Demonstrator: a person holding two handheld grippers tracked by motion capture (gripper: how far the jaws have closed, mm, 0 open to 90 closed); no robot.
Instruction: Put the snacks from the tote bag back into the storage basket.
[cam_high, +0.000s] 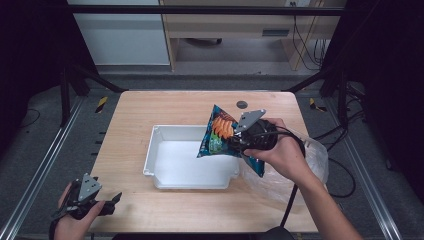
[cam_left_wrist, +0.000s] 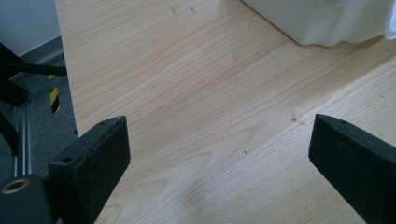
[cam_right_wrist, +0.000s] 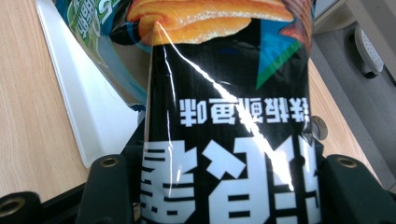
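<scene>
A snack bag (cam_high: 220, 134), black and blue with orange chips printed on it, hangs tilted over the right end of the white bin (cam_high: 165, 167). My right gripper (cam_high: 243, 140) is shut on the bag; in the right gripper view the bag (cam_right_wrist: 224, 116) sits between both jaws and covers the space ahead. At the table's near left corner, my left gripper (cam_high: 111, 200) is open with nothing in it. Bare wood lies between its wide-apart jaws in the left gripper view (cam_left_wrist: 219, 158).
The white bin (cam_left_wrist: 322, 23) sits mid-table and looks bare inside. A clear plastic bag (cam_high: 300, 170) lies crumpled at the right edge under the right forearm. A small dark round mark (cam_high: 242, 104) is on the far side. Metal frame rails flank the table.
</scene>
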